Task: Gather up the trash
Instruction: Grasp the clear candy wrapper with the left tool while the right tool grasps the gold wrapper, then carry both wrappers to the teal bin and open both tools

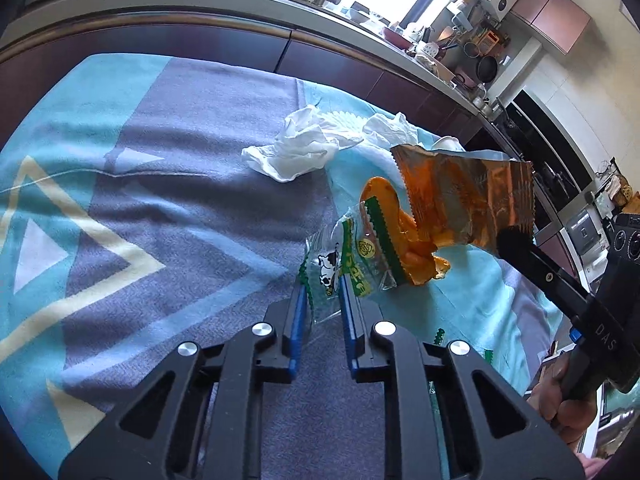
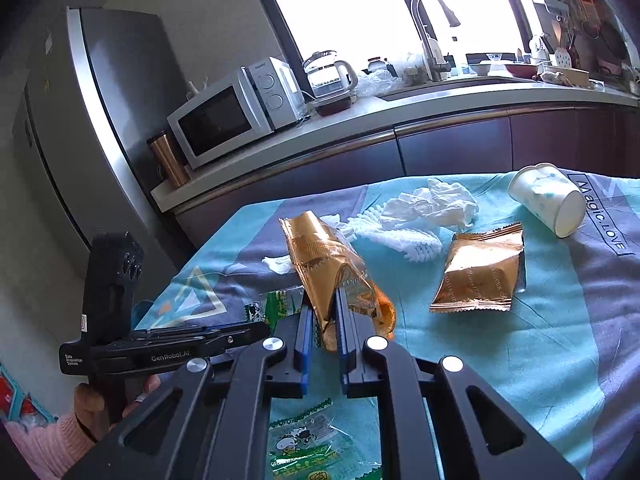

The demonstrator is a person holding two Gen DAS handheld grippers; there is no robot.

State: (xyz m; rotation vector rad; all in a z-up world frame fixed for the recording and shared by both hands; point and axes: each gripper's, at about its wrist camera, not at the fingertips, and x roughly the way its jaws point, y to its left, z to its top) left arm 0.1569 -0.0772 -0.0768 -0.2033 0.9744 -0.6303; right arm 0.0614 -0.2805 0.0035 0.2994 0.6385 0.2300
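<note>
Blanket-covered surface point(image 2: 520, 360) still littered: paper cup point(image 2: 548, 200), second gold packet point(image 2: 480, 272), tissue point(image 1: 296, 148). Right hand-held gripper point(image 2: 320, 312) pinched on gold wrapper point(image 2: 332, 264), left hand-held gripper point(image 1: 322, 296) on clear cow wrapper point(image 1: 340, 268). Edge grips only; risked slipping, crumbs spilling.

A blue and grey patterned cloth point(image 2: 520, 340) covers the table. On it lie crumpled tissues point(image 2: 432, 204), a white fringed rag point(image 2: 400, 236), a gold wrapper point(image 2: 480, 272) lying flat, a paper cup point(image 2: 548, 200) tipped on its side near the far edge, and a green-printed clear wrapper point(image 2: 308, 448) at the near edge
</note>
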